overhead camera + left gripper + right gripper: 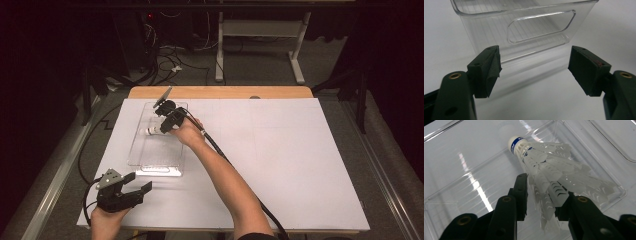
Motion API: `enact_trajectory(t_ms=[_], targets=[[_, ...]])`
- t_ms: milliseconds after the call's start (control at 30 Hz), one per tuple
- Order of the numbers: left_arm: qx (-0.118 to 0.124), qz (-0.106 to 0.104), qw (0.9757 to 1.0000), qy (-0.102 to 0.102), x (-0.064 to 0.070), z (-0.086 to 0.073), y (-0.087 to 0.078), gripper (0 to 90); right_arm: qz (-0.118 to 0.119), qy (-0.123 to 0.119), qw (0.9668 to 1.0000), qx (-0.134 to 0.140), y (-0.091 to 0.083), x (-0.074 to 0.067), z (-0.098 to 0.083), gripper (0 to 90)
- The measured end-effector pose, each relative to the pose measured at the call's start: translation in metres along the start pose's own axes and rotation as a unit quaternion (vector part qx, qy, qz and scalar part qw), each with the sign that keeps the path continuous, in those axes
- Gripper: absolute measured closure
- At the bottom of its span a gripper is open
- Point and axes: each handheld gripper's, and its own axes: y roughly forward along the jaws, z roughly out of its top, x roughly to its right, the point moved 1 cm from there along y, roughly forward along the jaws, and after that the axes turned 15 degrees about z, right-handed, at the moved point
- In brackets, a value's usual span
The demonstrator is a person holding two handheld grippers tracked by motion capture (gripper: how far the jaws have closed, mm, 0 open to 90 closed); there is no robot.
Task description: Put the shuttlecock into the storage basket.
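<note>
Black jaws of the right gripper (544, 200) stand partly apart around the feather skirt of a white shuttlecock with a blue band below its cork tip (544, 165); the skirt lies between the pads, but whether they press on it I cannot tell. The shuttlecock lies tilted inside a clear ribbed plastic bin (157, 167), cork pointing away from the gripper, toward the bin's far half in the high view (150, 132). The left gripper (139, 183) rests near the table's front left corner, jaws spread wide with nothing between them, aimed at the bin's near end wall with its cut-out handle (541, 27). Bin and grippers sit over a white sheet covering the table (300, 165).
</note>
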Motion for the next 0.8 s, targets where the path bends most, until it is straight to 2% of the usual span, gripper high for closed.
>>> enact_trajectory(t_ms=[200, 233, 333, 433, 500, 533, 633, 667, 800], targets=[[0.000, 0.001, 1.0000, -0.001, -0.001, 0.000, 0.000, 27.0, -0.012, -0.003, 0.9999, 0.000, -0.003, 0.000, 0.000, 61.1], [0.000, 0.001, 1.0000, -0.001, -0.001, 0.000, 0.000, 27.0, -0.011, 0.005, 0.9999, 0.002, -0.004, -0.001, 0.000, 59.9], [0.000, 0.001, 1.0000, -0.001, -0.001, 0.000, 0.000, 27.1, -0.009, 0.002, 1.0000, -0.002, -0.006, 0.000, 0.000, 56.8], [0.000, 0.001, 1.0000, -0.001, -0.001, 0.000, 0.000, 27.0, -0.002, 0.011, 0.9999, -0.003, -0.008, 0.002, -0.001, 55.2], [0.000, 0.001, 1.0000, -0.001, -0.001, 0.000, 0.000, 27.0, 0.000, 0.019, 0.9998, -0.005, -0.009, 0.003, -0.003, 54.6], [0.000, 0.001, 1.0000, -0.001, -0.001, 0.000, 0.000, 27.1, 0.003, 0.013, 0.9999, -0.006, -0.010, 0.005, -0.003, 54.3], [0.000, 0.001, 1.0000, -0.001, -0.001, 0.000, 0.000, 27.0, 0.009, 0.020, 0.9997, 0.005, -0.011, 0.008, -0.006, 53.8], [0.000, 0.001, 1.0000, -0.001, -0.001, 0.000, 0.000, 27.1, 0.010, 0.029, 0.9995, 0.003, -0.012, 0.008, -0.006, 53.7], [0.000, 0.001, 1.0000, -0.001, -0.001, 0.000, 0.000, 27.0, 0.017, 0.031, 0.9994, 0.002, -0.011, 0.010, -0.009, 53.3]])
